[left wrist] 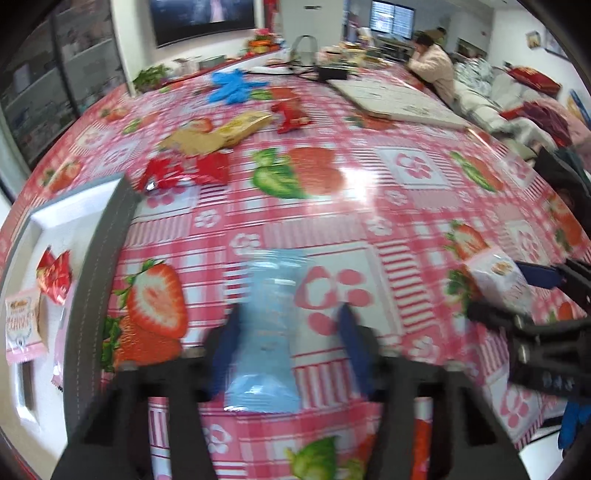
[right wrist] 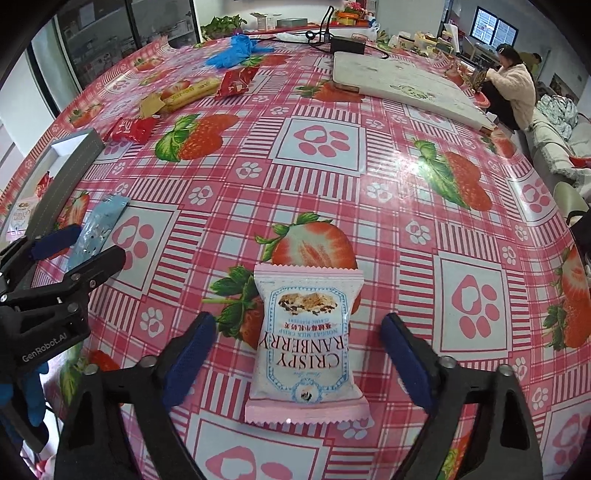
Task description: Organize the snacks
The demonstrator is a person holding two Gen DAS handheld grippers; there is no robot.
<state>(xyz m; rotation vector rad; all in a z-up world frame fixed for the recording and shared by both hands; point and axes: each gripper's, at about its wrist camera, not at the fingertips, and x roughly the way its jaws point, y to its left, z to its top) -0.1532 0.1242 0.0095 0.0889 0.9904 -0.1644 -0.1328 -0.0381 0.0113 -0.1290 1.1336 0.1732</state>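
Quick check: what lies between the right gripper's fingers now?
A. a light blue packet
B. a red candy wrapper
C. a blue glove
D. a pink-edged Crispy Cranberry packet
D: the Crispy Cranberry packet lies flat between the right gripper fingers, with gaps on both sides.

Long table (right wrist: 388, 192) under glossy pink strawberry-print cloth; dark screen (left wrist: 201, 18) on white wall; bright window (right wrist: 493, 27); seated person (right wrist: 511, 86) beside cluttered sofa (left wrist: 509, 107).

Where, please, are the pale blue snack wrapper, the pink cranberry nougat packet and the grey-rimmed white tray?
Pale blue snack wrapper (left wrist: 267, 332): left wrist view, mid-wrapper.
Pink cranberry nougat packet (right wrist: 306, 343): right wrist view, printed front.
Grey-rimmed white tray (left wrist: 99, 280): left wrist view, grey rim.
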